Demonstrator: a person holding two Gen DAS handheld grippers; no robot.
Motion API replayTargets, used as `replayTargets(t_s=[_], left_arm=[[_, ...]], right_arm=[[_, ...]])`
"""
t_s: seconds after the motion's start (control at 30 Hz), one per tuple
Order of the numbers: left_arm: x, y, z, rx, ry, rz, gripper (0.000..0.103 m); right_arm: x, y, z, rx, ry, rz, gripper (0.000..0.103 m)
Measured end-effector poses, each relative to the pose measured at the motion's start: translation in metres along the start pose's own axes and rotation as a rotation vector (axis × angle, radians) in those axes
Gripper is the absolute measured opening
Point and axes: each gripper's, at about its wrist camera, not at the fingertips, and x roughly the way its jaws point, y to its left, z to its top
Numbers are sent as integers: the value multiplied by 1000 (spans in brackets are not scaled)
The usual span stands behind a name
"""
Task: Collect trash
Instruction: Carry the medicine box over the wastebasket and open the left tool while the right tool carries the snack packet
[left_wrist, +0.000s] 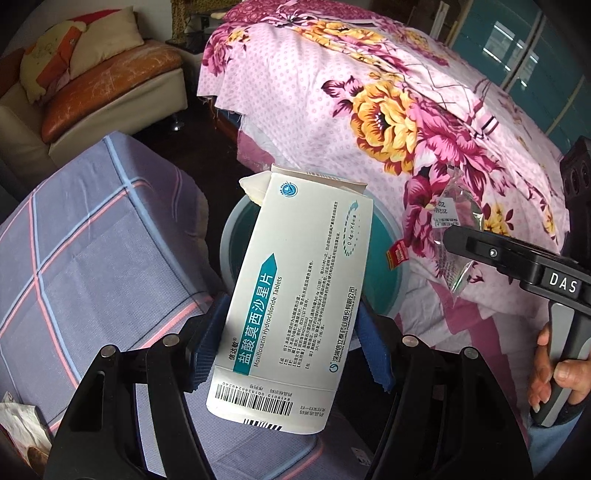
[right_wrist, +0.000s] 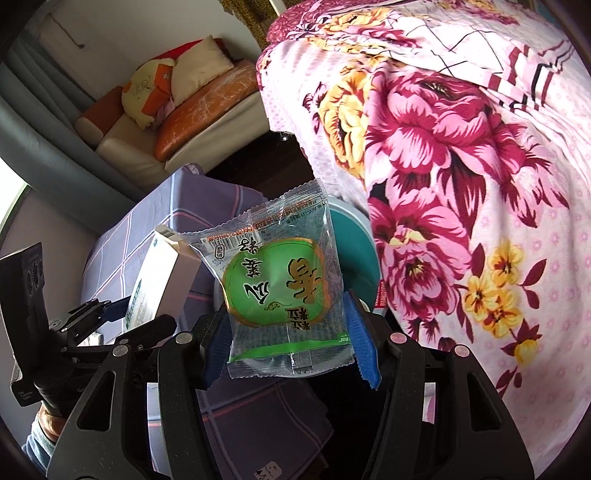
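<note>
We carry two pieces of trash at once toward the teal bin (left_wrist: 384, 266), which stands on the floor between the floral bedspread (left_wrist: 369, 110) and the plaid-covered seat (left_wrist: 92, 240). Our left gripper (left_wrist: 288, 350) pinches a white medicine box (left_wrist: 291, 295) by its long sides, its top flap open, held directly above the bin's mouth. Our right gripper (right_wrist: 288, 343) clamps a clear and green snack wrapper (right_wrist: 280, 288) between its blue pads, just beside the box and near the bin's rim (right_wrist: 354, 218).

We judge the step in hand to be the carry to the bin. The next move calls for centring each item over the opening, then spreading the jaws; the light wrapper could drift past the rim. Of the bin's contents we see little: the box hides most of the interior, and a red tag (left_wrist: 397, 254) hangs at its bedside edge.
</note>
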Motion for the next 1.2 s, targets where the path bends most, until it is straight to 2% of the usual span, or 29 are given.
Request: replayTargets(t_s=[0.33, 0.6, 0.67, 1.13, 1.2], left_arm=[[23, -9, 12, 13, 29, -20, 68], [33, -14, 13, 29, 40, -5, 80], [33, -12, 12, 31, 38, 8, 84], [26, 6, 0, -23, 48, 1, 85], [24, 8, -3, -31, 43, 0, 89]], right_arm=[[7, -16, 9, 14, 10, -19, 55], [12, -14, 12, 5, 22, -25, 55], [14, -13, 12, 4, 26, -26, 55], [32, 5, 12, -21, 58, -41, 55], [35, 9, 11, -29, 64, -42, 55]])
